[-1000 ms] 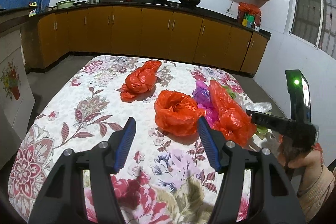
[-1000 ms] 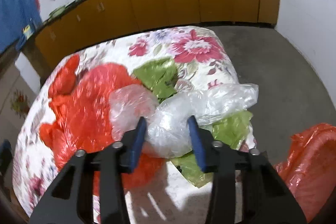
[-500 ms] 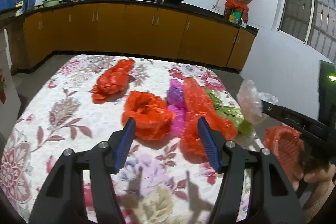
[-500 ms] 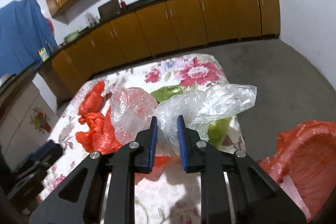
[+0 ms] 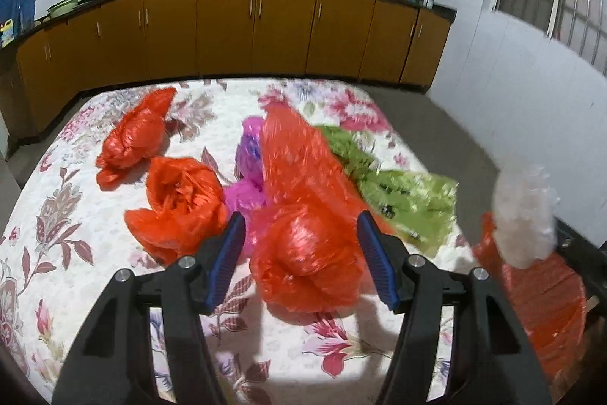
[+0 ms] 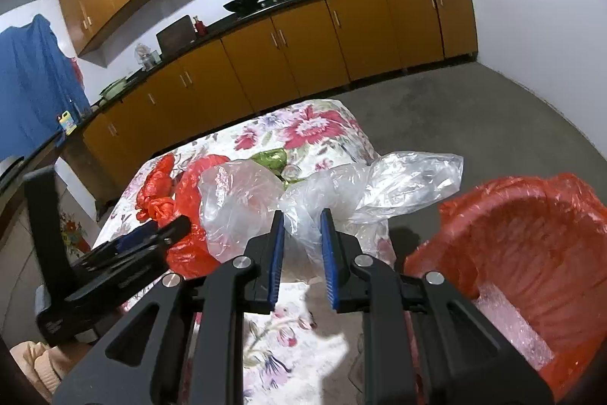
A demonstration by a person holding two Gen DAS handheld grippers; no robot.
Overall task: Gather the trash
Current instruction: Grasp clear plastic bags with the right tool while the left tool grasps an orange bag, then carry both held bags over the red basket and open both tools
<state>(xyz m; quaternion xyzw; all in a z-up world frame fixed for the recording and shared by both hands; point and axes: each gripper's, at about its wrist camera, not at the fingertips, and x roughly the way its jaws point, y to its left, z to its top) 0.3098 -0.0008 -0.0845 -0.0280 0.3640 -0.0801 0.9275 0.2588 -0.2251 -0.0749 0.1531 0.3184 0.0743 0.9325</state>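
The bin [image 6: 523,253] is seen just right of the right gripper [image 6: 301,245], whose fingers have just been closing and are clamped on a clear bag [image 6: 341,188]. The left gripper [image 5: 299,253] is held half open, empty, over a red bag [image 5: 307,253] on the table [image 5: 68,253].

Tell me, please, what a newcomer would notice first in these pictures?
Probably the crumpled red bags heaped on the floral tablecloth, one framed by the open left gripper. Next, the clear plastic bag pinched in the right gripper, beside a red-lined bin.
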